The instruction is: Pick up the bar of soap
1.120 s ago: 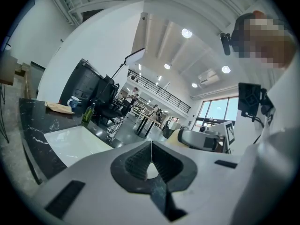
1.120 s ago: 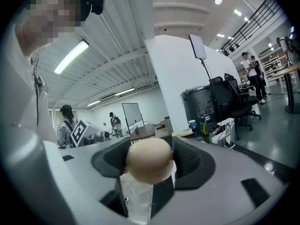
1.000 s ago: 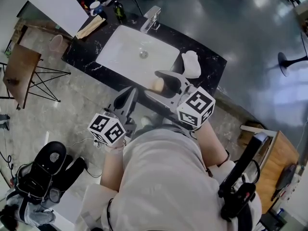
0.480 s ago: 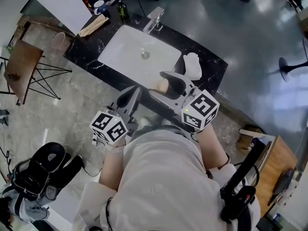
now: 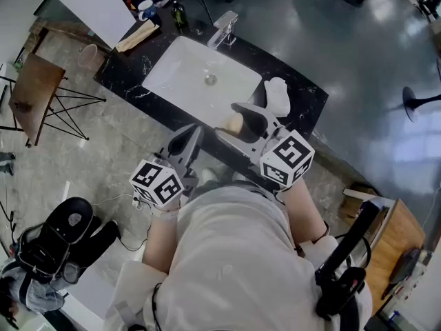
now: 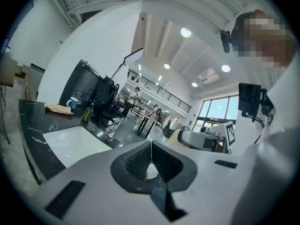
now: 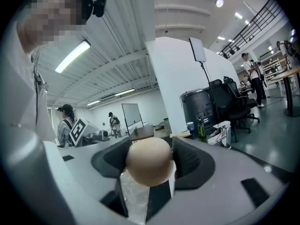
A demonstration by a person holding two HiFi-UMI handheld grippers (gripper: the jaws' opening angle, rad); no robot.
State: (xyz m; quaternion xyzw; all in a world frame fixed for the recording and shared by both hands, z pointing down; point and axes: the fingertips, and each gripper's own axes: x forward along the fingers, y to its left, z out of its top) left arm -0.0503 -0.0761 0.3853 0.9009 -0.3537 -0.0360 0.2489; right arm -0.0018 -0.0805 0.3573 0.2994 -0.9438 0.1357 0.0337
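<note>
The right gripper's (image 7: 149,150) jaws are clamped narrowly on the bar of soap (image 7: 150,159), a smooth tan rounded lump bulging forward out of the ribbed pads (image 7: 191,159). The left gripper's (image 6: 151,154) jaws are pressed together with nothing between them, and it hangs low by the person's body.

From the head view, the soap (image 5: 236,123) sits in the right gripper (image 5: 242,121) over the front right corner of the white sink (image 5: 180,80), lifted clear of the black marble counter (image 5: 306,105).

The grip looks risky. The bar is round and probably slick, so a harder squeeze or a tilt could squirt it forward into the basin or onto the floor.

The soap covers its own contact with the pads, so the depth of hold is unclear. Further off, I cannot identify the white object (image 5: 277,95) beside the sink. Beyond it stands the faucet (image 5: 225,27).
</note>
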